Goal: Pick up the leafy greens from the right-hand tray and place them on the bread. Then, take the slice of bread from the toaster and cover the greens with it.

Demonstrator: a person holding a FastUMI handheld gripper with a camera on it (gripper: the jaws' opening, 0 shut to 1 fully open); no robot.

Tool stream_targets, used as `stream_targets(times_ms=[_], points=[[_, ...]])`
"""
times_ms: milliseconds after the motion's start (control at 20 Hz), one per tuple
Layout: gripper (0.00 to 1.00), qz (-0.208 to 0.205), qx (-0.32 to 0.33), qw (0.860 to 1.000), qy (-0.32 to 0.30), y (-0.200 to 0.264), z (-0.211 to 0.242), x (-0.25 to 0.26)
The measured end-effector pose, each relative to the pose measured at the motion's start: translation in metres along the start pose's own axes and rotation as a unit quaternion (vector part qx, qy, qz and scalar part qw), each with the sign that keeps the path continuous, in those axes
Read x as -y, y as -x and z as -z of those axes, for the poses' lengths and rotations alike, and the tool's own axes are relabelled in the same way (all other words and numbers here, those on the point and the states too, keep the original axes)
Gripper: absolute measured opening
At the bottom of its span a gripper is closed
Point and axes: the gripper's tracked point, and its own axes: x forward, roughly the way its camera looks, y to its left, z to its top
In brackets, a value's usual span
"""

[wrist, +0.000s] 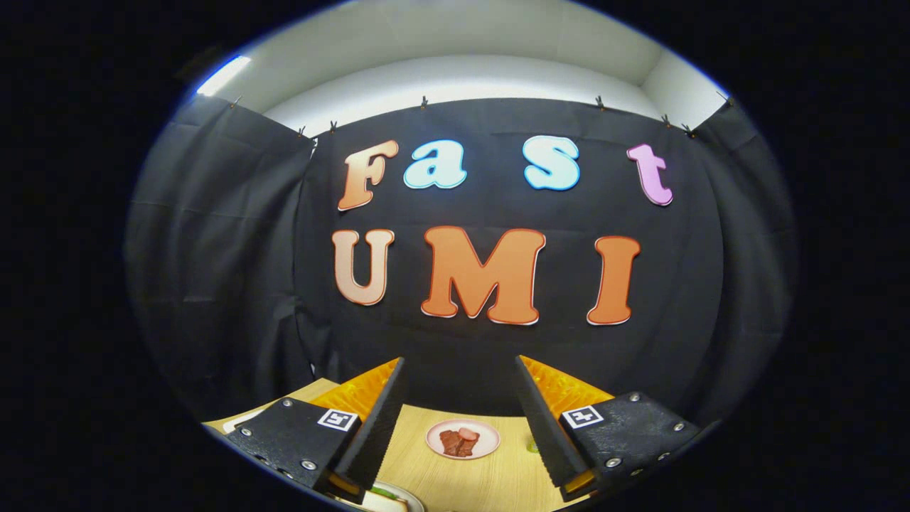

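My gripper (459, 361) is held up above the wooden table (498, 476), facing the booth's black wall, and stands open with nothing between its fingers. Down on the table between the fingers lies a small pink plate (483, 449) with a few brown pieces of meat (458, 441). Closer to me, under the left finger, the rim of a white plate (409, 499) shows, with something green and tan on it, mostly hidden. A small green bit (532, 446) peeks out beside the right finger; I cannot tell what it is.
The black cloth wall stands just beyond the table's far edge. A white object (238, 421) shows at the table's left edge behind the left finger.
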Motion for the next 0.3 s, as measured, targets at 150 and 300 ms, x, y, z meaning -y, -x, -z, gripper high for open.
stream_targets(times_ms=[150, 300], points=[[0.92, 0.012, 0.032, 0.999, 0.01, 0.005, -0.016, 0.001], [0.92, 0.009, 0.047, 0.999, 0.007, 0.007, -0.028, -0.001]])
